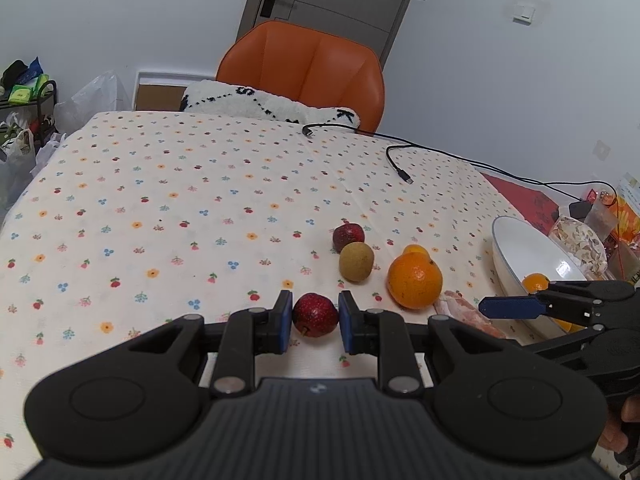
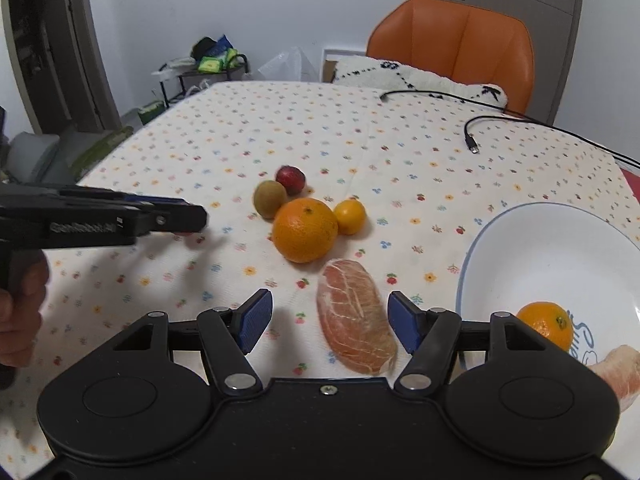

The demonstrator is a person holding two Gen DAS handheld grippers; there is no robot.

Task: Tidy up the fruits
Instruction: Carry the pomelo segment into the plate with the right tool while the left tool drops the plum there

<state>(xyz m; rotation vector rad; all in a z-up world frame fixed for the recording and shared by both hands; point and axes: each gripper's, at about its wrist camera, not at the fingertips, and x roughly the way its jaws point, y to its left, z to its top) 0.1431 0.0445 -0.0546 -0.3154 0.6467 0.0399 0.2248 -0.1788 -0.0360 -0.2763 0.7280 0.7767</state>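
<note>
My left gripper (image 1: 315, 320) is low over the flowered tablecloth, its blue pads pressed on both sides of a small red fruit (image 1: 315, 312). My right gripper (image 2: 330, 318) stands open astride a wrapped pink citrus segment (image 2: 356, 320), which lies closer to the right finger. Just beyond sit a large orange (image 2: 305, 229), a small orange (image 2: 350, 216), a brown kiwi (image 2: 269, 199) and a second red fruit (image 2: 291, 179). A white bowl (image 2: 532, 240) at the right holds a small orange (image 2: 545, 324) and another pink segment (image 2: 618, 372).
Two black USB cables (image 1: 400, 160) trail across the far right of the table. An orange chair (image 1: 304, 68) with a white cushion (image 1: 260, 102) stands behind it. Snack packets (image 1: 584, 240) crowd the right edge past the bowl. Bags and a rack (image 1: 24, 120) stand at far left.
</note>
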